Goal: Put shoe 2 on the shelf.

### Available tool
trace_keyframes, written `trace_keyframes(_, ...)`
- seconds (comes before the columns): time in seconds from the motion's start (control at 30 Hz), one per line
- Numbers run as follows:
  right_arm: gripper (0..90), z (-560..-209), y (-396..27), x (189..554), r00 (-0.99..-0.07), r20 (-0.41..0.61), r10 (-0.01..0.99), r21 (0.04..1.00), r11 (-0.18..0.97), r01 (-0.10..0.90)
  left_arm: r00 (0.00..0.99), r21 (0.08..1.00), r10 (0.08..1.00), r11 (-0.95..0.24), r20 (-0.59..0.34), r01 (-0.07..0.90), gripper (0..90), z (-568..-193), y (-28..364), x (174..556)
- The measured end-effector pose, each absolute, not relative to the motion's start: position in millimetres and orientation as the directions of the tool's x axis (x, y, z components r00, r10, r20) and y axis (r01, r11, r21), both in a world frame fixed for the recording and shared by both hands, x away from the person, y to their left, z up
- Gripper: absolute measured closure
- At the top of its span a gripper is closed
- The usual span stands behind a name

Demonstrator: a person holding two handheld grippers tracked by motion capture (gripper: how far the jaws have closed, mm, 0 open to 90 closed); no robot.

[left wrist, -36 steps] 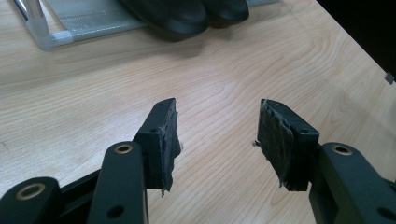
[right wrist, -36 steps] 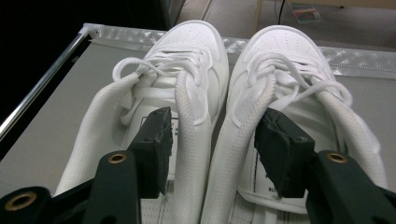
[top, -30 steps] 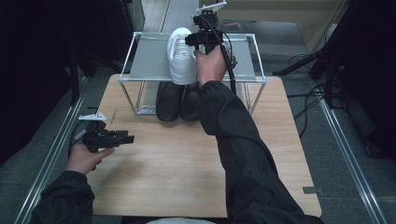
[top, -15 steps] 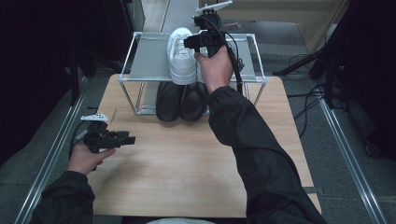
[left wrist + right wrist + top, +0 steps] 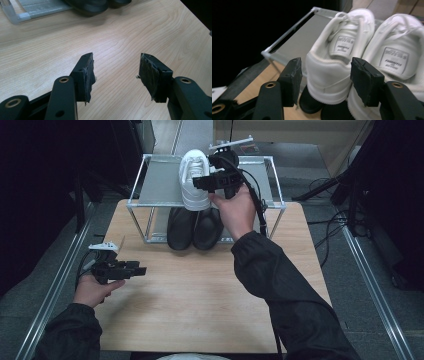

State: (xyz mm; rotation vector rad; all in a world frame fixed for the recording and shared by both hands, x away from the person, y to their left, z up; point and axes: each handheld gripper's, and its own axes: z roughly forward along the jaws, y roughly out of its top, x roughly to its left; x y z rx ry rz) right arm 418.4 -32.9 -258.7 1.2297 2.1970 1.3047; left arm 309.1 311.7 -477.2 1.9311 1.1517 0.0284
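White sneakers (image 5: 329, 72) sit as a pair on top of the rack (image 5: 160, 185), above the black shoes (image 5: 194, 227); we judge placement done: right tongs (image 5: 200, 182) gape just behind the heel, their jaws having just opened further, left tongs (image 5: 141, 270) open over the worktop (image 5: 200, 295); next, withdraw clear.

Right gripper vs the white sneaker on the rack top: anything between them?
Nothing visible. In the right gripper view the right gripper has its jaws open, with the heel of the left-hand white sneaker framed straight ahead between them, pads not on it. The second white sneaker sits close beside it, crowding one jaw.
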Motion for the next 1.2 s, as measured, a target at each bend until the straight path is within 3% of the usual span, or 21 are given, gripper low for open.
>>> trace_keyframes(0.7,40.4,-320,-66,376,-0.747,0.160,0.645,0.865,0.272,0.421,0.578,0.682,0.727,-0.209,-0.371,0.701,45.8,-478,310,310)
trace_keyframes(1.2,40.4,-366,-96,361,-0.797,0.169,0.580,0.864,0.302,0.403,0.586,0.682,0.722,-0.220,-0.367,0.698,44.8,-480,305,311)
